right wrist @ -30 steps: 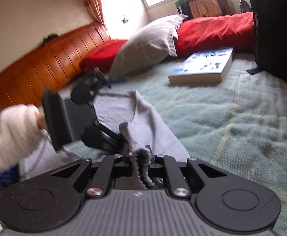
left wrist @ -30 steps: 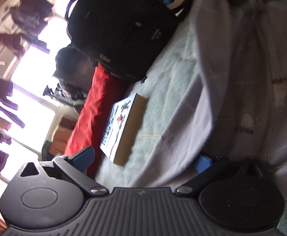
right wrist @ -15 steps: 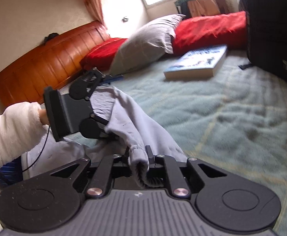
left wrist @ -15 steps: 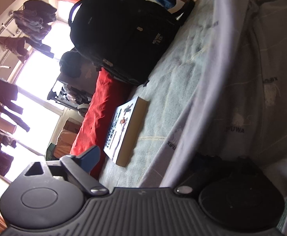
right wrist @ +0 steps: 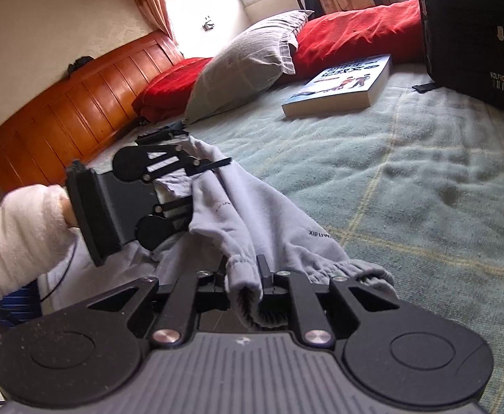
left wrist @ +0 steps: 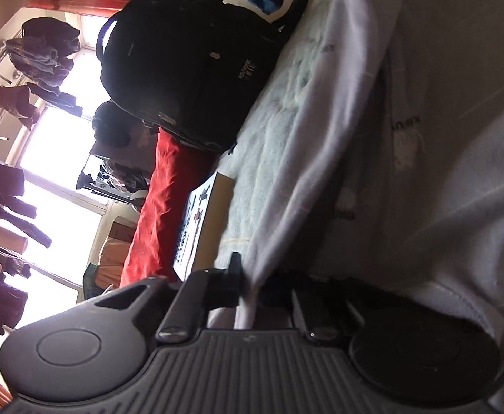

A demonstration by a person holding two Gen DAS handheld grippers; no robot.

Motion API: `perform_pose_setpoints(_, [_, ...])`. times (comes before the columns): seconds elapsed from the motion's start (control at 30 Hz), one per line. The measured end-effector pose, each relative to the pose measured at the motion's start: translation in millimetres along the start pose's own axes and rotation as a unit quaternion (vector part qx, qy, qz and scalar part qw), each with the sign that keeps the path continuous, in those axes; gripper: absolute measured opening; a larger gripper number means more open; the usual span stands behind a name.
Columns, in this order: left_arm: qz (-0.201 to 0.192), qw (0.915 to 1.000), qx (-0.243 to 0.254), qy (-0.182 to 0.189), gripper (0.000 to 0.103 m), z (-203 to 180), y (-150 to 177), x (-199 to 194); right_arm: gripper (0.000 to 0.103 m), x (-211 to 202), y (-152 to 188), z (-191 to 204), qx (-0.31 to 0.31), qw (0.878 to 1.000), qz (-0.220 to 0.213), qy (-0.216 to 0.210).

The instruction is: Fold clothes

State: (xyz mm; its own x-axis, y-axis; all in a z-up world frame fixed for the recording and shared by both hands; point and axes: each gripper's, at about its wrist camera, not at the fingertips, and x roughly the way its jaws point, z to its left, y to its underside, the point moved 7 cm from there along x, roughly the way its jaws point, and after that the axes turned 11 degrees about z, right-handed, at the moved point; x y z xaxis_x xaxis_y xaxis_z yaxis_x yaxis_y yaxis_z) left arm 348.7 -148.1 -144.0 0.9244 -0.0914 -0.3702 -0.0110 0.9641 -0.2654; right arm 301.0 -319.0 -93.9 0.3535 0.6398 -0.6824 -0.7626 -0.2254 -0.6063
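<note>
**A:** What changed? The grey garment [right wrist: 252, 220] lies across the green blanket [right wrist: 424, 179], on the near side of the book [right wrist: 341, 84].

**B:** A second ago the left gripper [right wrist: 196, 179] was gaping; now it's clenched on the cloth. So both ends are held, ready to lift, I'd guess.

**A:** Right gripper [right wrist: 248, 276]?

**B:** Clamped on the elastic cuff [right wrist: 245, 289], low and level. Left one's rolled sideways, white sleeve [right wrist: 17, 234] behind it.

Grey garment [left wrist: 407, 158] hides left claw's [left wrist: 252, 291] right finger.

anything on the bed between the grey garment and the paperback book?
Nothing: only bare green blanket between grey garment and paperback book, per right wrist view.
</note>
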Motion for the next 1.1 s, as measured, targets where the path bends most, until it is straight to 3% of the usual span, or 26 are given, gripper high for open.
perform_pose_setpoints(0.17, [0.010, 0.9999, 0.010, -0.003, 0.006, 7.4, 2.2, -15.9, 0.016, 3.0, -4.5, 20.2, -0.076, 0.991, 0.015, 0.110])
perform_pose_setpoints(0.3, [0.025, 0.9992, 0.031, 0.001, 0.006, 6.4, 3.1, -30.5, 0.016, 3.0, -2.9, 46.1, -0.179, 0.959, 0.031, 0.220])
perform_pose_setpoints(0.5, [0.038, 0.9978, 0.053, -0.010, 0.001, 10.9, 2.2, -60.4, 0.016, -0.9, 1.4, 64.3, -0.255, 0.925, 0.036, 0.278])
perform_pose_setpoints(0.57, [0.036, 0.9976, 0.056, -0.020, 0.001, 15.3, -0.9, -75.7, 0.016, -1.5, 2.5, 62.7, -0.264, 0.920, 0.038, 0.288])
perform_pose_setpoints(0.67, [0.033, 0.9968, 0.065, -0.033, 0.001, 17.9, -6.9, -102.0, 0.016, -5.3, 4.0, 57.8, -0.262, 0.919, 0.035, 0.292])
perform_pose_setpoints(0.87, [0.013, 0.9958, 0.077, -0.047, 0.000, 6.1, -18.0, -155.9, 0.016, -20.1, 12.8, 53.2, -0.244, 0.933, 0.023, 0.262])
perform_pose_setpoints(1.03, [0.011, 0.9961, 0.076, -0.042, 0.000, -7.7, -18.1, -168.4, 0.016, -26.8, 21.9, 54.8, -0.238, 0.942, 0.021, 0.237])
perform_pose_setpoints(1.1, [0.019, 0.9959, 0.084, -0.028, 0.010, -15.1, -12.7, -166.0, 0.016, -29.5, 25.3, 55.5, -0.236, 0.945, 0.020, 0.228])
